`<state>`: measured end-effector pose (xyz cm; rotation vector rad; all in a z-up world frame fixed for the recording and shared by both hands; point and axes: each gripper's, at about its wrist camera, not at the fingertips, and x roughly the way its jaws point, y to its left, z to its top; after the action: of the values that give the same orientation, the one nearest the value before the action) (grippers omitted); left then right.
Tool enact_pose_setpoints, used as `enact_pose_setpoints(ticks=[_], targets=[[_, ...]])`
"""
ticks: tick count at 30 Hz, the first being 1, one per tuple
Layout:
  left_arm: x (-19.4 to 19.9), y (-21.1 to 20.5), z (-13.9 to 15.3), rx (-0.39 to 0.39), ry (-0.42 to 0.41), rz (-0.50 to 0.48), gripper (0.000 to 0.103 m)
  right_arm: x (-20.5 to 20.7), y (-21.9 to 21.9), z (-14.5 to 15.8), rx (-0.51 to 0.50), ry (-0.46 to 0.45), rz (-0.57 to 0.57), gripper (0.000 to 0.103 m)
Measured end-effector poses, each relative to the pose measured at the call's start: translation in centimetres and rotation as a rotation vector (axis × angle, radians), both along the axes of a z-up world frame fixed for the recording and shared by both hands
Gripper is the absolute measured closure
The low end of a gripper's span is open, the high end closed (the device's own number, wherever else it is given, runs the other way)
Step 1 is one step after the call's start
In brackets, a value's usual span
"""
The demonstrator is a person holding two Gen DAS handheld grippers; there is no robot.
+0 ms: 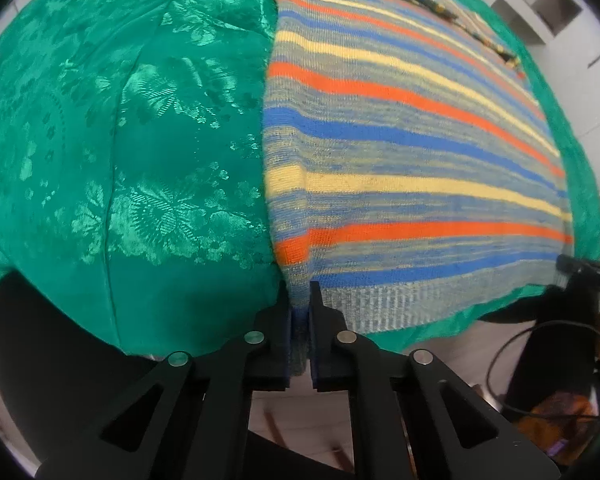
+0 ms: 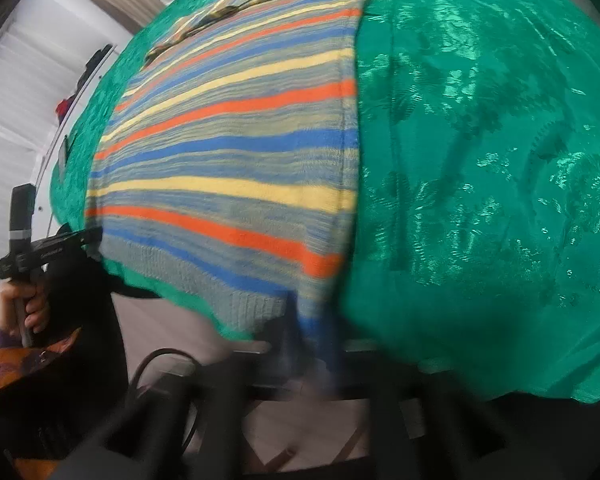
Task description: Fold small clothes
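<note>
Black fingers of the left tool [image 1: 299, 320] pinch the striped knit sweater [image 1: 400, 140] at its near hem corner; the blurred right tool [image 2: 312, 344] appears clamped on the opposite corner. Spread flat on the green-clothed counter [image 1: 120, 140], the soft, stretchy garment should drape limply; hem corners suit gripping.

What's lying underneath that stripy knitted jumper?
The striped jumper lies flat on a shiny green patterned cloth that spreads out on both sides. What the cloth covers cannot be seen.
</note>
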<state>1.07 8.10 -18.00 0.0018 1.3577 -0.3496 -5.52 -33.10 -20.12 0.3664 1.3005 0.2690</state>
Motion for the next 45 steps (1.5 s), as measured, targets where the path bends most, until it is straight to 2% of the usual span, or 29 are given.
enact_pose_setpoints(ticks=[4, 9, 12, 17, 20, 24, 29, 32, 34, 35, 36, 37, 38, 39, 40, 42, 45], targets=[[-0.7, 0.6, 2.6, -0.08, -0.01, -0.011, 0.099, -0.5, -0.9, 3.1, 0.1, -0.047, -0.03, 0.098], [1.7, 2.2, 6.6, -0.23, -0.061, 0.013, 0.099, 1.6, -2.4, 7.1, 0.219, -0.167, -0.087, 0.098], [5.9, 2.5, 8.8, -0.287, -0.14, 0.054, 0.099, 5.2, -2.9, 8.9, 0.174, -0.267, -0.089, 0.098], [15.5, 1.6, 10.4, -0.321, -0.234, 0.137, 0.099, 14.1, -3.9, 10.5, 0.057, -0.402, -0.104, 0.098], [21.3, 0.4, 10.2, -0.314, -0.257, 0.171, 0.099, 20.6, -5.3, 10.1, 0.03, -0.421, -0.139, 0.098], [29.2, -2.0, 8.8, -0.273, -0.257, 0.22, 0.099, 27.5, -7.6, 8.4, 0.041, -0.394, -0.18, 0.098], [35.4, -3.7, 6.3, -0.216, -0.208, 0.234, 0.098, 34.3, -9.9, 4.8, 0.075, -0.31, -0.242, 0.098], [38.0, -3.9, 5.1, -0.178, -0.214, 0.289, 0.094, 36.4, -11.3, 2.7, 0.127, -0.292, -0.303, 0.096], [39.3, -3.2, 5.0, -0.205, -0.216, 0.326, 0.071, 37.1, -12.0, 1.8, 0.172, -0.273, -0.343, 0.093], [39.4, -2.6, 5.2, -0.204, -0.216, 0.351, 0.042, 37.2, -12.3, 1.7, 0.179, -0.266, -0.355, 0.091], [39.2, -2.1, 5.5, -0.209, -0.228, 0.373, 0.028, 37.0, -12.4, 2.0, 0.183, -0.267, -0.358, 0.09], [38.5, -1.3, 6.2, -0.233, -0.262, 0.385, 0.027, 36.8, -12.6, 2.4, 0.179, -0.282, -0.36, 0.082], [38.2, -0.9, 6.7, -0.247, -0.283, 0.375, 0.026, 36.3, -12.9, 3.2, 0.163, -0.305, -0.362, 0.068], [37.4, -0.5, 7.3, -0.239, -0.298, 0.345, 0.026, 36.0, -13.1, 3.9, 0.143, -0.322, -0.361, 0.062], [36.7, -0.4, 7.7, -0.227, -0.306, 0.322, 0.026, 35.6, -13.2, 4.6, 0.122, -0.333, -0.356, 0.058], [35.1, -0.8, 8.4, -0.214, -0.324, 0.252, 0.026, 35.5, -13.1, 5.9, 0.105, -0.325, -0.311, 0.058], [32.6, -2.4, 8.5, -0.242, -0.292, 0.092, 0.023, 35.9, -11.1, 6.4, 0.134, -0.232, -0.174, 0.058]])
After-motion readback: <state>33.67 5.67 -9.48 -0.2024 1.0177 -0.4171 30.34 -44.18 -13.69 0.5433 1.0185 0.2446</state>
